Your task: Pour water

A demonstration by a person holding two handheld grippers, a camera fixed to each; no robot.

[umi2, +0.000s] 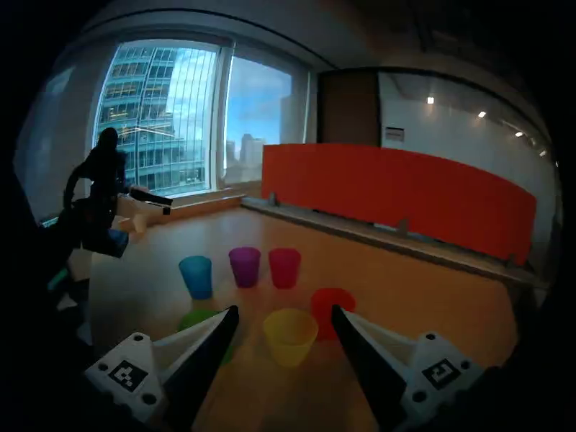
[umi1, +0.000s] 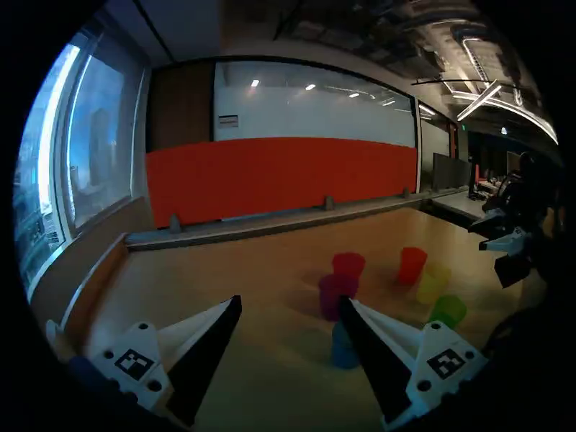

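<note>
Several coloured plastic cups stand upright in a cluster on the wooden table (umi2: 403, 302). In the right gripper view I see the blue cup (umi2: 196, 276), purple cup (umi2: 245, 266), magenta cup (umi2: 284, 268), orange-red cup (umi2: 331, 302), yellow cup (umi2: 290, 335) and green cup (umi2: 198, 319). My right gripper (umi2: 283, 313) is open just above the yellow cup, touching nothing. My left gripper (umi1: 289, 306) is open and empty, short of the purple cup (umi1: 333, 294) and blue cup (umi1: 343, 347). The right gripper (umi1: 507, 245) hangs at the far right of that view.
An orange-red partition (umi1: 281, 176) runs along the table's far edge, with large windows (umi2: 165, 119) beside it. The other gripper (umi2: 140, 205) and the dark arm holding it hover left of the cups. Bare tabletop (umi1: 237, 252) lies left of the cups.
</note>
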